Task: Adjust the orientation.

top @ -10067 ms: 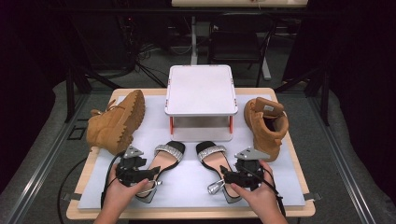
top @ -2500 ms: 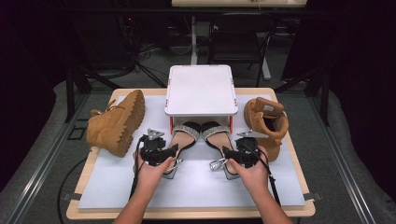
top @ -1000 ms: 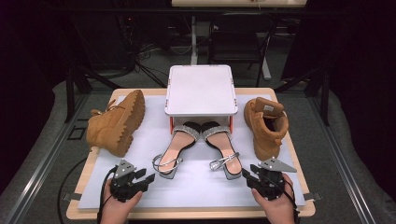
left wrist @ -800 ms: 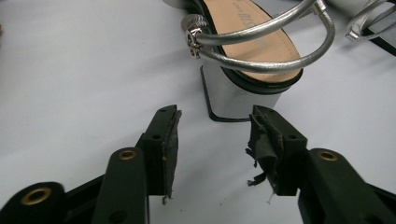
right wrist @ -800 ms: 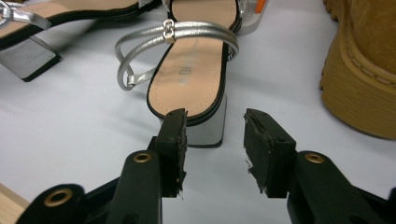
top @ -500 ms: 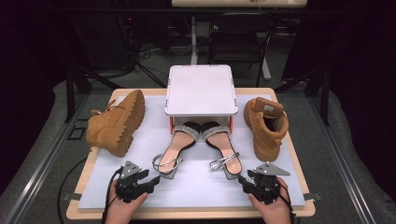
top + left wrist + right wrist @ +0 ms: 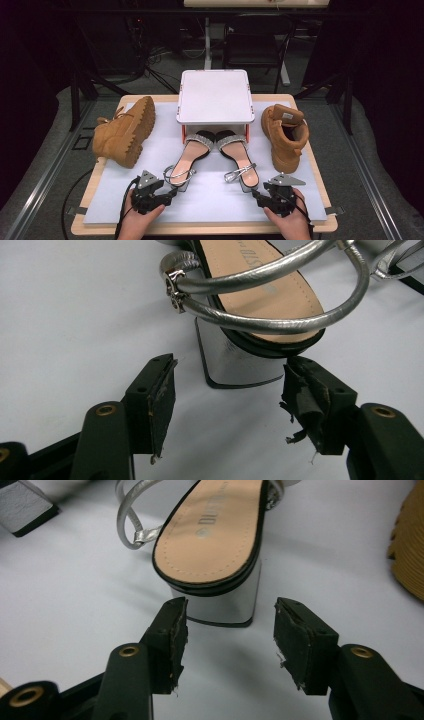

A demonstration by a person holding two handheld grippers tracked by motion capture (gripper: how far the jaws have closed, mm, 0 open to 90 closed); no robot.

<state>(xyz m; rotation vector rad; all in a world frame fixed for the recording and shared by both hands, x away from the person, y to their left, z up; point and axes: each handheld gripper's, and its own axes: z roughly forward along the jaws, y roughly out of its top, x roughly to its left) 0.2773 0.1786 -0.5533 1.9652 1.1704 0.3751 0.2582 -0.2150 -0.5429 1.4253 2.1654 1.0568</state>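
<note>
Sandals: the left sandal and right sandal lie with toes tucked under the white stand and block heels pointing away from it, toward the person.

Left gripper: jaws have just been opening and now stand wide, nothing pressed. In the left gripper view the pads flank the mirrored heel of the left sandal but stand short of it, apart from its sides. Right gripper: jaws likewise have just been opening, moderately wide; in the right gripper view the right sandal's heel is seen just beyond the gap, untouched.

Change noted: a second ago both grippers were held back at the table edge farthest from the stand; they have since been brought up to the heels, each lined up with its own sandal. The sandals themselves have not shifted in that time.

Reading: a fresh grasp on both heels appears to be in preparation, probably to seat the pair further under the stand. Neither sandal is held yet.

The boots stand left and right of the stand, untouched.
</note>
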